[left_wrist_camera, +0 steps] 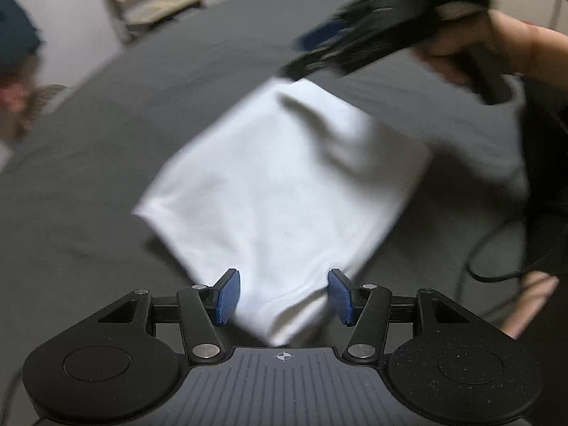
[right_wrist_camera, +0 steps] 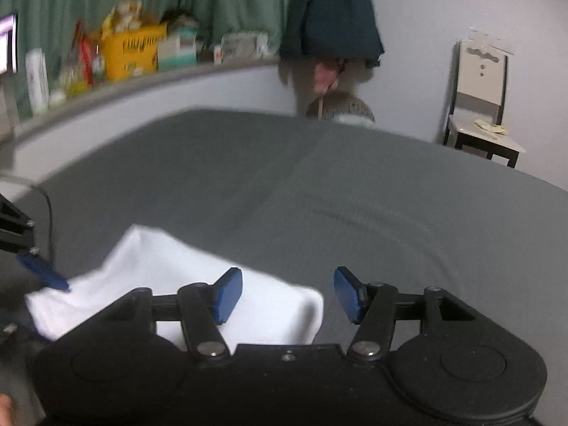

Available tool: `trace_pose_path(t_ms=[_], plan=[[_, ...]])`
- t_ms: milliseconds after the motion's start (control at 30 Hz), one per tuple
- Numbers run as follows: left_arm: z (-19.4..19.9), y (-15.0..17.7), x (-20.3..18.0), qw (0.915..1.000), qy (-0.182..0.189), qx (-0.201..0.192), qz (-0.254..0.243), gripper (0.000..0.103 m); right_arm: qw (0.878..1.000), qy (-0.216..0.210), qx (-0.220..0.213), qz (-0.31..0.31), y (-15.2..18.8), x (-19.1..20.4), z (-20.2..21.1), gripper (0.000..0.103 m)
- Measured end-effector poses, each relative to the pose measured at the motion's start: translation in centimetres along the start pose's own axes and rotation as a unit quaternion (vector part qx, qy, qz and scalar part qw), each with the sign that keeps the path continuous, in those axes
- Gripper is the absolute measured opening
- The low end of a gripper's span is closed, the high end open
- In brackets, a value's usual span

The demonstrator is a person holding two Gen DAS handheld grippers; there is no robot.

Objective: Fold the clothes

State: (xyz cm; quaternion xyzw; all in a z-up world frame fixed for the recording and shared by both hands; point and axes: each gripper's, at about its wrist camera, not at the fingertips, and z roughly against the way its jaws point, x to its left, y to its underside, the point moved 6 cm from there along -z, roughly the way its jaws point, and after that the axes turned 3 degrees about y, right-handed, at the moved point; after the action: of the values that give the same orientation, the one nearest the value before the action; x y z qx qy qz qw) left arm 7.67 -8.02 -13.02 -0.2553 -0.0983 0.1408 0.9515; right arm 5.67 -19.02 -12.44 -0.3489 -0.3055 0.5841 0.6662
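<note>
Lying mid-frame on the grey bed sheet (left_wrist_camera: 106,163), the folded white garment (left_wrist_camera: 284,191) looks nearly square, though blur hides its edges. Your left gripper (left_wrist_camera: 284,296) is spread wide, grasping nothing, over its near corner; your right gripper (right_wrist_camera: 288,294) likewise gapes empty. Pinch both layers together before lifting.

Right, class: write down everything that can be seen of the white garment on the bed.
The white garment is plain, soft-looking cloth, folded into a rough rectangle with no print visible. It lies flat on the dark grey bedsheet, set diagonally in the left wrist view. One corner reaches between the open blue pads of the left gripper, which do not pinch it. The right gripper, also open, hangs over another edge without holding it. Motion blur hides seams and finer detail.
</note>
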Motion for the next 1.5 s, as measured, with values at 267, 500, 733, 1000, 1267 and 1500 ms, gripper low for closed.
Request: trace_pose_path(t_ms=[267, 500, 733, 1000, 1267, 1500], plan=[[11.5, -1.9, 3.6, 0.9718, -0.103, -0.149, 0.151, 0.091, 0.999, -0.029, 0.0, -0.027, 0.8, 0.2, 9.0, 0.103], [15.7, -0.1, 1.3, 0.9372, -0.086, -0.189, 0.28, 0.094, 0.993, -0.032, 0.047, -0.099, 2.5, 1.4, 12.7, 0.103], [14.8, 2.3, -1.1, 0.924, -0.156, -0.175, 0.302, 0.095, 0.994, -0.005, 0.022, -0.108, 3.3, 3.3, 15.0, 0.103], [11.3, 0.4, -2.4, 0.9007, -0.248, -0.152, 0.323, 0.095, 0.983, -0.083, 0.117, -0.119, 4.8, 3.9, 12.6, 0.103], [9.3, -0.2, -3.5, 0.9162, -0.193, -0.071, 0.344, 0.095, 0.966, -0.06, 0.159, -0.195, 6.6, 1.6, 10.7, 0.103], [8.5, -0.9, -2.2, 0.9371, -0.17, -0.067, 0.298, 0.095, 0.989, 0.002, 0.097, -0.113, 6.5, 1.6, 10.4, 0.103]])
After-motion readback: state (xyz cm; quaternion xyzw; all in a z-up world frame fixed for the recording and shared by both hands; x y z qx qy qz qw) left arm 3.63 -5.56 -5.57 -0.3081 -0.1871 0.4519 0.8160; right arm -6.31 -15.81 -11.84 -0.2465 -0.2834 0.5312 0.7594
